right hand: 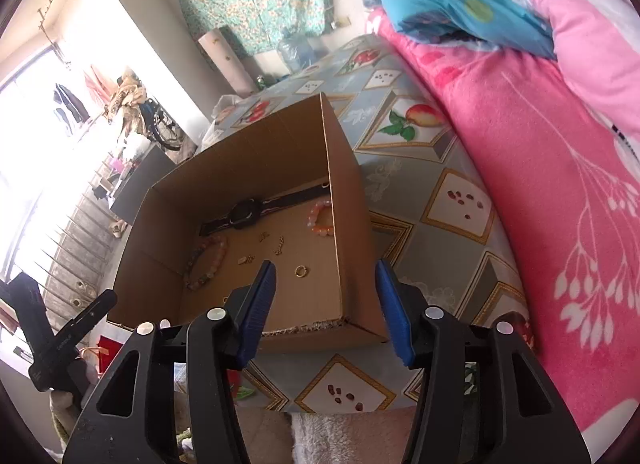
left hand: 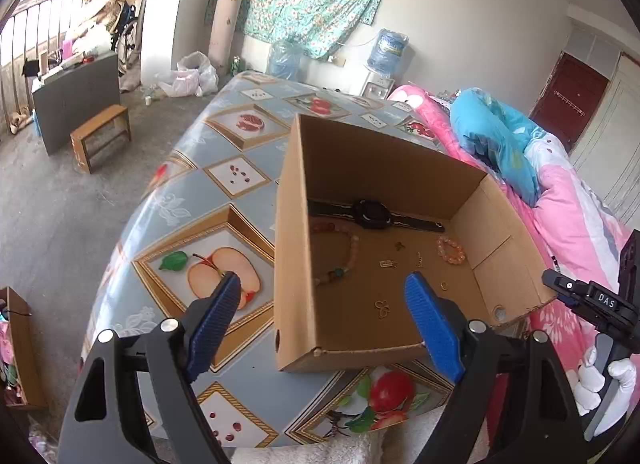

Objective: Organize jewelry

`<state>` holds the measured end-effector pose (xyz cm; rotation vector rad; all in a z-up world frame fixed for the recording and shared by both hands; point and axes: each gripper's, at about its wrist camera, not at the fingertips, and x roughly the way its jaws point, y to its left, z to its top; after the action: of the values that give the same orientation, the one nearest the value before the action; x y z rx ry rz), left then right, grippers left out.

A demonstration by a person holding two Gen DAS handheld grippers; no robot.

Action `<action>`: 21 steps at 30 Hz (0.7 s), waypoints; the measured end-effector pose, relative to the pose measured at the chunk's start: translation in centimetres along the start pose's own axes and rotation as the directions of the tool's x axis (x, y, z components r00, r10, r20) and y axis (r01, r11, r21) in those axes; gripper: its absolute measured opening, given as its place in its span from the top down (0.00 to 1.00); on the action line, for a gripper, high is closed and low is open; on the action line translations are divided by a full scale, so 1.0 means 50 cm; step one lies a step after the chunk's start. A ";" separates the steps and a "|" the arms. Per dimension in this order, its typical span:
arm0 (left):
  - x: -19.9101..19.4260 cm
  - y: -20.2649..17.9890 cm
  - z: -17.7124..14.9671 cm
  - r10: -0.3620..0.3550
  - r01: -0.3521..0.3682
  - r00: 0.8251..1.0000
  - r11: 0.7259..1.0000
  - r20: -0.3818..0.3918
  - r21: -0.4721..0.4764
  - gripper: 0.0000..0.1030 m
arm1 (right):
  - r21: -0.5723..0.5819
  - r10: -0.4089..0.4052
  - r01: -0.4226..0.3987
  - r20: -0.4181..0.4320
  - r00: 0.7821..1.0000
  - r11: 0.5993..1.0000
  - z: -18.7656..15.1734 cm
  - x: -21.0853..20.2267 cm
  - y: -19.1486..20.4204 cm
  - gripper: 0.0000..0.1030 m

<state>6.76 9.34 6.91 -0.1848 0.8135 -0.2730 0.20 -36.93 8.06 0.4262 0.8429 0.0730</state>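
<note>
Two grippers are held over a cardboard box (left hand: 400, 171) that stands open on a table (left hand: 224, 199) covered with a fruit-patterned cloth. The left gripper (left hand: 326, 316) is seen with its blue fingers (left hand: 434, 328) spread wide, one over the table outside the box's left wall and one over the box's near edge; nothing is gripped between them. The right gripper (right hand: 326, 304) is seen with its jaws apart as well, one blue finger (right hand: 256, 304) above the box's near edge and the other over the cloth to the right of the box; nothing is held there either.

All the jewelry is found on the floor of the box. A black watch (left hand: 372, 213) is laid flat along the far wall. A long bead bracelet (left hand: 344, 256) is curved against the left wall, and a small orange bead bracelet (left hand: 452, 250) is set near the right wall. Between them several small gold pieces (left hand: 388, 264) are scattered, and a gold ring (right hand: 301, 271) is seen nearer the front. A clover-shaped gold piece (left hand: 383, 308) lies close to the near wall.

A pink quilt (right hand: 540, 191) is piled beside the table, with a blue quilt (left hand: 492, 135) lying on it. A white-gloved hand (left hand: 600, 380) is visible at the right edge of the left view
</note>
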 end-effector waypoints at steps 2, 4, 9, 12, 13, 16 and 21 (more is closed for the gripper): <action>-0.020 -0.001 -0.004 0.025 -0.025 0.999 1.000 0.033 0.009 0.16 | -0.009 -0.027 0.027 0.044 0.999 1.000 -0.012 -0.017 0.003 0.44; -0.034 -0.008 -0.009 0.038 -0.039 0.998 0.999 0.052 0.017 0.13 | -0.002 -0.048 0.048 0.076 0.996 0.999 -0.024 -0.030 0.003 0.41; -0.065 -0.019 -0.033 0.072 -0.076 0.993 0.997 0.095 0.032 0.05 | -0.016 -0.094 0.099 0.188 0.978 0.995 -0.051 -0.075 0.016 0.31; -0.079 -0.023 -0.045 0.082 -0.087 0.990 0.996 0.111 0.038 0.05 | -0.046 -0.124 0.142 0.269 0.955 0.989 -0.063 -0.104 0.031 0.24; -0.082 -0.024 -0.048 0.081 -0.086 0.990 0.996 0.114 0.033 0.05 | -0.057 -0.128 0.152 0.299 0.945 0.987 -0.067 -0.114 0.037 0.20; -0.090 -0.024 -0.058 0.097 -0.099 0.988 0.995 0.121 0.006 0.05 | -0.081 -0.136 0.178 0.375 0.917 0.981 -0.080 -0.136 0.051 0.14; -0.091 -0.047 -0.074 0.120 -0.128 0.985 0.990 0.127 0.056 0.05 | -0.096 -0.117 0.172 0.415 0.902 0.980 -0.104 -0.142 0.064 0.12</action>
<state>0.64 8.31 8.18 -0.0897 0.6892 -0.1685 -8.05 -33.86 11.29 0.2399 0.4501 -0.0974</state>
